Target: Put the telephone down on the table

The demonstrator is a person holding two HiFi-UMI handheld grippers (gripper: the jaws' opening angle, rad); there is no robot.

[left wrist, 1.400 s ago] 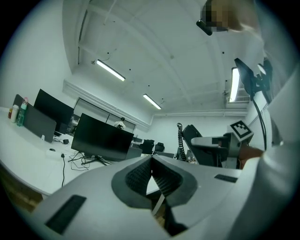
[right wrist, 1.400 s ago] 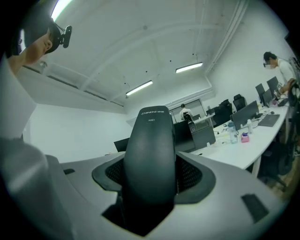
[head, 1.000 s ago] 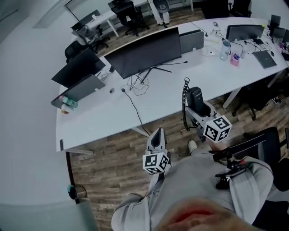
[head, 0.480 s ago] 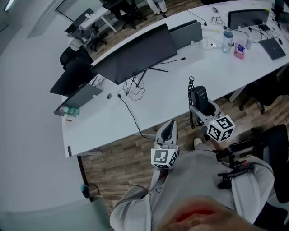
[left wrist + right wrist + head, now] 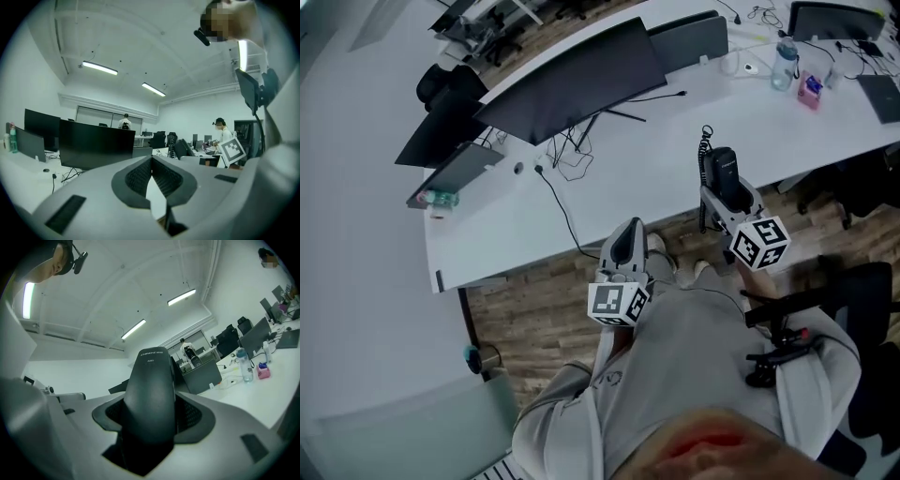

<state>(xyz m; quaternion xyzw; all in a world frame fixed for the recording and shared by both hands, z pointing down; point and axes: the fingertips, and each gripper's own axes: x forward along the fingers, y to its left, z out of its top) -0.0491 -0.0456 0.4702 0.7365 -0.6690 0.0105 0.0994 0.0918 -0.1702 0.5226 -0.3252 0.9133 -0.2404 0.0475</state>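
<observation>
The black plastic telephone handset (image 5: 724, 172) stands upright, pinched in the right hand-held gripper (image 5: 727, 199) by the white bench's (image 5: 656, 141) near edge — the left hand-held gripper (image 5: 624, 246) is pressed together, empty.

You face 1 long white table (image 5: 619, 178) standing on a wooden floor (image 5: 534, 309). It carries 2 dark monitors: a wide monitor (image 5: 572, 84) at centre and a smaller monitor (image 5: 441, 131) at the left end. A black cable (image 5: 558, 202) trails to the near edge. At the right, 1 clear bottle (image 5: 784, 64) stands just beside a pink box (image 5: 810, 90).
</observation>
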